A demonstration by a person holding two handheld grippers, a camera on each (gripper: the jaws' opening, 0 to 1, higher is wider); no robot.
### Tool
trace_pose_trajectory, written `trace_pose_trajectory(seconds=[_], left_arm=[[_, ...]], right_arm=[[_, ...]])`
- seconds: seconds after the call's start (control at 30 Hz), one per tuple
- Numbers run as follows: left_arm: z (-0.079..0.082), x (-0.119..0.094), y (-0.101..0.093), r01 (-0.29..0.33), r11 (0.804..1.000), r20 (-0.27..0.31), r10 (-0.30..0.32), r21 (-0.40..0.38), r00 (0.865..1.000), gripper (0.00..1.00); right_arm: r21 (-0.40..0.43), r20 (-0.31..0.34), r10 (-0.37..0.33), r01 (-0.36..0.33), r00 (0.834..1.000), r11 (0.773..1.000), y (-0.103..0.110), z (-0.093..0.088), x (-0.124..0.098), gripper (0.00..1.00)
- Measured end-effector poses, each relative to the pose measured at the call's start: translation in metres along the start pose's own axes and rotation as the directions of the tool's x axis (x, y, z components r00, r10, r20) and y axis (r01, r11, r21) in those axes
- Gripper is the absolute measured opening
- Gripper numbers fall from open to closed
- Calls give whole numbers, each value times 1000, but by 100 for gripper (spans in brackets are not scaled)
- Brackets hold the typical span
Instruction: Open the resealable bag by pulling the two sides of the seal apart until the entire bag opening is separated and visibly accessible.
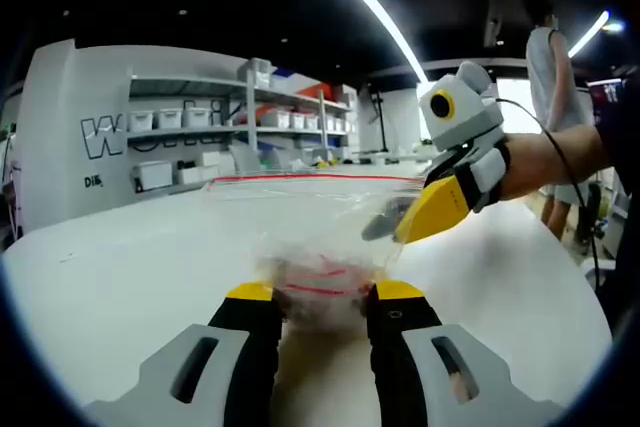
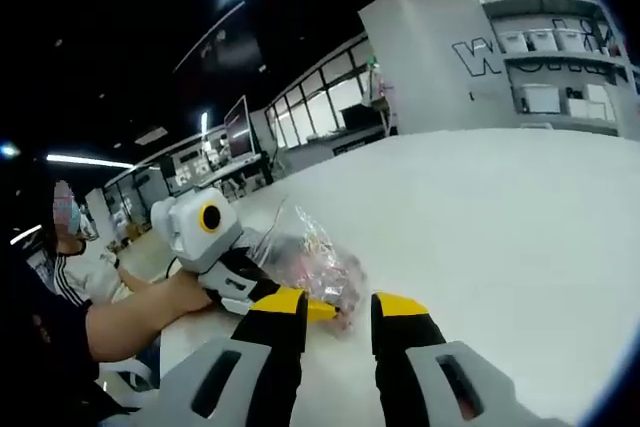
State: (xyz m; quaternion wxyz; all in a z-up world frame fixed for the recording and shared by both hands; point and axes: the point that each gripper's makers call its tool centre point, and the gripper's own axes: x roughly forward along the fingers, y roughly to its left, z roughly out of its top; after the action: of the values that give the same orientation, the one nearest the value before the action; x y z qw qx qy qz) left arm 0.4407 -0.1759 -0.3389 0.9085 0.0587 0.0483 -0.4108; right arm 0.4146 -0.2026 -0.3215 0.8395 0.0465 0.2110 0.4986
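Clear, crinkly plastic resealable bag with a red seal line [image 1: 315, 237] is sitting on the white tabletop [image 1: 120, 277], centre of the left gripper view, held up off the surface between both tools. Left gripper, grey body with black jaws and yellow tips [image 1: 325, 292], is coming up from the bottom of that frame; its jaws are standing a little apart with the bag's near edge bunched between the tips, and I'm reading it as pinching the film, though the contact itself is blurred. Right gripper [image 1: 405, 227] is entering from the right of the same frame, yellow tip at the bag's right edge; can't tell from here whether it's clamping film or just touching. In the right gripper view the bag [image 2: 315, 267] is lying centre-low, just beyond the right gripper's own tips [image 2: 340, 305], which are standing apart, with the left gripper [image 2: 290, 302] coming in from the left. Handling call: bag looks very light, soft and floppy, probably slippery, so it'll slide rather than resist. Best hold is each lip just above the red seal strip, one tool per side, pulling straight apart. White storage shelving [image 1: 230, 137] is sitting upper left, well behind.
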Motion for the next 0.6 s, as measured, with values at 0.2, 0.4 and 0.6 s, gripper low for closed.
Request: trace_pose_trajectory(seconds=[0.2,0.4,0.6], left_arm=[[0,0,2,0,1000,0,0,0,1000,33],[-1,1,1,1,1000,-1,-1,2,1000,33],[0,2,4,2,1000,-2,-2,2,1000,33]], right_arm=[[-34,1,-2,2,1000,999,5,0,-2,23],[-39,0,1,-1,1000,999,7,-2,-3,23],[-84,-5,-6,5,1000,996,9,-2,-5,23]])
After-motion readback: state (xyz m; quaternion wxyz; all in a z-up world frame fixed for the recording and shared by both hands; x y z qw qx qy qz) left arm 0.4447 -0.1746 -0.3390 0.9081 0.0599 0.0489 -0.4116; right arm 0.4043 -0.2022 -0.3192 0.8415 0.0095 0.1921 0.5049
